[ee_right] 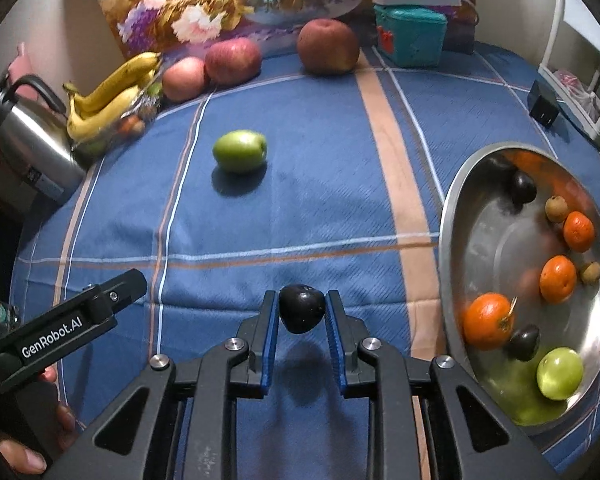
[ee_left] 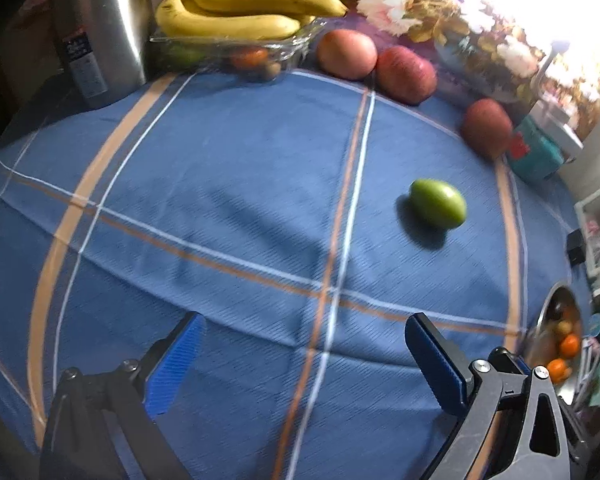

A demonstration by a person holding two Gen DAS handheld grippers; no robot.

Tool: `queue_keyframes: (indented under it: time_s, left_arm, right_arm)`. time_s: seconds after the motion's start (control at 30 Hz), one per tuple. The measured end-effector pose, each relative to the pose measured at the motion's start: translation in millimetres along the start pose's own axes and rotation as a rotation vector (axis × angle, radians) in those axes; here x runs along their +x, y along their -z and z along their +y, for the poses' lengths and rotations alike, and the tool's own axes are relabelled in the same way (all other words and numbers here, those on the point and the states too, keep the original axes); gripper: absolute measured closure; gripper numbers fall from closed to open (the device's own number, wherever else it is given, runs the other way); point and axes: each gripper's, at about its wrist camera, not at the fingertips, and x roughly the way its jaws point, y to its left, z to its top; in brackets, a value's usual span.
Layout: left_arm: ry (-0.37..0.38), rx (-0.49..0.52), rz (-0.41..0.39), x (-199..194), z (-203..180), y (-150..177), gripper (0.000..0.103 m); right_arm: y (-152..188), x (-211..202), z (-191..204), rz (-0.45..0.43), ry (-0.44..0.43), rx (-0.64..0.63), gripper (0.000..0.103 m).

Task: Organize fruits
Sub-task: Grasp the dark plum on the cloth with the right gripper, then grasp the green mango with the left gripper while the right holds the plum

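Observation:
My right gripper [ee_right: 302,308] is shut on a small dark plum [ee_right: 302,313] and holds it above the blue checked cloth, left of the steel bowl [ee_right: 448,200]. The bowl holds oranges [ee_right: 487,320], a green fruit [ee_right: 559,372], dark plums and small brown fruits. A green fruit [ee_right: 240,155] lies alone mid-cloth; it also shows in the left wrist view [ee_left: 438,202]. My left gripper [ee_left: 300,344] is open and empty above the cloth, near side of that fruit. Three red apples [ee_left: 346,54] and bananas [ee_left: 236,10] on a clear tray [ee_left: 300,44] sit at the back.
A steel kettle [ee_left: 100,28] stands at the back left. A teal box [ee_right: 410,36] and a floral picture [ee_right: 220,0] stand along the back. A black adapter [ee_right: 543,103] lies at the right edge. The left tool's body [ee_right: 60,328] shows at lower left.

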Motion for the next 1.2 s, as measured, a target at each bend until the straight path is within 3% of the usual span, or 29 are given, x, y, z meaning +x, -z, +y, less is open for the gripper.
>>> queue_keyframes:
  time_s: [0.4,0.73,0.97,1.2]
  left_arm:
    - [0.048,0.096,-0.072,6,-46,-21,0.006]
    - [0.074,0.216,-0.136,25,-87,-44,0.011]
    - [0.085,0.262,-0.131,48,-101,-50,0.014]
    - [0.076,0.297,-0.122,65,-108,-52,0.024]
  right_arm:
    - [-30,-9,-31,-0.101,0.038,0.099,0.079]
    - [-46,-3,-59,-0.118,0.065,0.171,0.079]
    - [-48,-2,-65,-0.12,0.059,0.186,0.079]
    - [-47,-3,-68,-0.114,0.058,0.201,0.079]
